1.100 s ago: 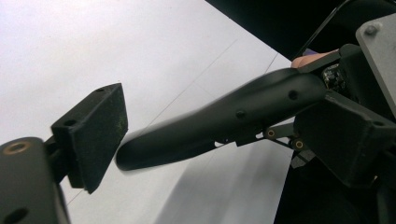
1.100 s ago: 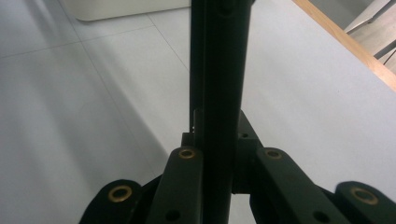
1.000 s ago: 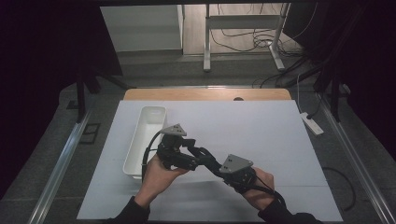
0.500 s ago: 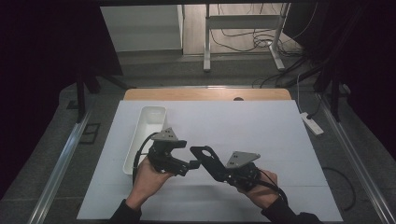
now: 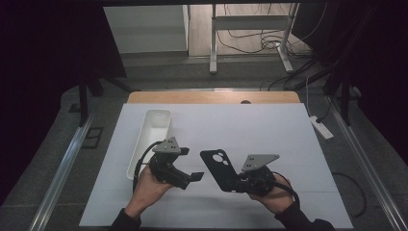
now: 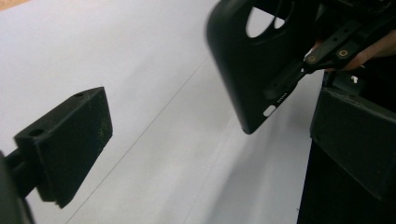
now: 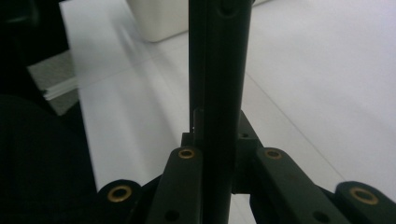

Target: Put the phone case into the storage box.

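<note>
High view: a black phone case is clamped at its lower end in the right hand-held gripper, lifted off the white sheet that covers the counter. The case leans up and to the left, its camera cutout at the upper end. The left hand-held gripper sits just left of the case, apart from it, with nothing between its jaws; they have just been opening to their widest. A white oblong tray stands farther left of the case, its near end just beside the left hand-held gripper's body. Each hand-held gripper carries a grey three-cornered plate on top, and a cable loops from each.

Left gripper view: the phone case hangs at upper right, its inner face dark, the round camera hole showing the sheet behind it. A linkage of the right hand-held gripper crosses the case's right edge. The left hand-held gripper's own jaws stand far apart, one pad at lower left, the other at right below the case, neither touching it.

Right gripper view: the phone case rises edge-on, a narrow dark strip pinched between the closed jaws of the right hand-held gripper. The white tray lies to the left of the case, at the top.
</note>
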Demonstrator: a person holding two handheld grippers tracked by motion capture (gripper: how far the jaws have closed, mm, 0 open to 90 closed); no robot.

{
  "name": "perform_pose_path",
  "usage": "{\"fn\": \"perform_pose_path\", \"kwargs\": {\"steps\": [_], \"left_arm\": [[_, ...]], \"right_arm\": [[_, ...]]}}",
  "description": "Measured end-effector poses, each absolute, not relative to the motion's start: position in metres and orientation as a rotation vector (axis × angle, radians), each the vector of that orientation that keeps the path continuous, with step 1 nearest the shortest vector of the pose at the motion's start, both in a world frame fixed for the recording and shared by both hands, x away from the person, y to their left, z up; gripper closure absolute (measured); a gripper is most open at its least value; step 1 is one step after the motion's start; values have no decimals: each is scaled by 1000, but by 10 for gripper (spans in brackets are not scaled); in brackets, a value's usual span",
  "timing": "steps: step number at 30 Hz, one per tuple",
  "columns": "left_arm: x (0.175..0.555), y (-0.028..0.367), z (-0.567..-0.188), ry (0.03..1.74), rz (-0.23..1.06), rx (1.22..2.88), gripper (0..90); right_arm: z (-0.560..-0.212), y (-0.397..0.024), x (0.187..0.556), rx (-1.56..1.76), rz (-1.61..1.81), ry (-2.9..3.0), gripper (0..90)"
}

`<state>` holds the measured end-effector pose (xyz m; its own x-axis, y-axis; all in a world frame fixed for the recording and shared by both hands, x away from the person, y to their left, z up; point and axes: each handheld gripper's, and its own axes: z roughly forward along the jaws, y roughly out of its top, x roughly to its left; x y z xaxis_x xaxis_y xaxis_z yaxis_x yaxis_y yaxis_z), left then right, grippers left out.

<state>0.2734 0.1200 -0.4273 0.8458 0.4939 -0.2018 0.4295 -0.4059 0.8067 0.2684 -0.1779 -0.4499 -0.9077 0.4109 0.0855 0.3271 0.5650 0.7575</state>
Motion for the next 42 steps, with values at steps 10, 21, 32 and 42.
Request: {"fn": "perform_pose_path", "kwargs": {"steps": [10, 21, 32, 42], "left_arm": [[270, 121, -429, 656, 104, 2045, 0], [266, 120, -426, 624, 99, 2025, 244], [266, 121, -425, 605, 30, 2007, 607], [268, 122, -426, 599, -38, 1981, 761]], "right_arm": [[-453, -182, 266, 610, 1359, 2758, 850], [-454, -178, 263, 572, 1376, 2773, 850], [-453, -175, 262, 556, 1378, 2762, 850], [-454, -173, 261, 534, 1351, 2752, 851]]}}
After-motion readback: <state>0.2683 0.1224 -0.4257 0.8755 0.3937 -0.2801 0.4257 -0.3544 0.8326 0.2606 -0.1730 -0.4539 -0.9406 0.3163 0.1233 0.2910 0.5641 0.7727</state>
